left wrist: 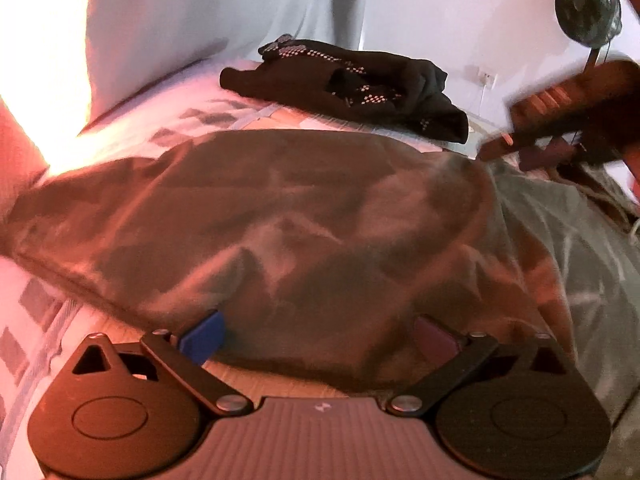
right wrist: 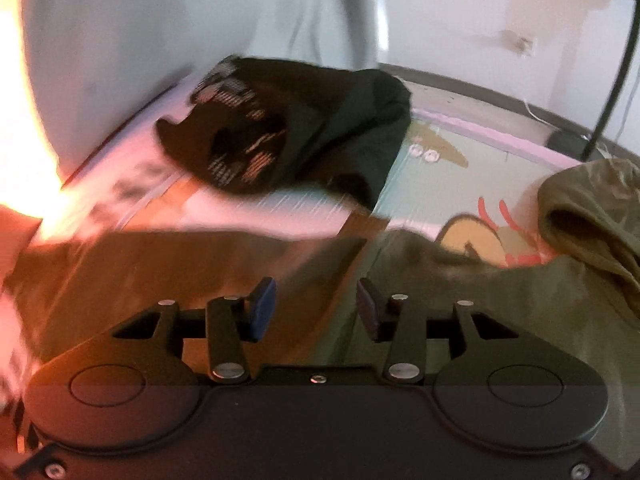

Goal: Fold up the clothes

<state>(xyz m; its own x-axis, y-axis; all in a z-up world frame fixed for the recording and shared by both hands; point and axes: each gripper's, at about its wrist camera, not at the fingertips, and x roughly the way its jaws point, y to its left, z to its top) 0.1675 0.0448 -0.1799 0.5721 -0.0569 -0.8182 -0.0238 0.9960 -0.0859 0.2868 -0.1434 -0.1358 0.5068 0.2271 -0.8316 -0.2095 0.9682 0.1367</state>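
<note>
Olive garment spread on the bed, both claws spread.

Our left claw (left wrist: 318, 338) hovers with fingers wide apart at the near edge of the olive garment (left wrist: 280, 216), filling the frame's centre. Our right claw (right wrist: 316, 308) is spread too, gripping nothing, low in its frame. A black patterned garment (left wrist: 352, 84) lies at upper centre on the bed (left wrist: 132, 132).

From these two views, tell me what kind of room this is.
Probably a bedroom. The olive garment and a black patterned garment lie on a bed with a printed sheet, a pale curtain hangs behind, and a standing fan is nearby.
</note>
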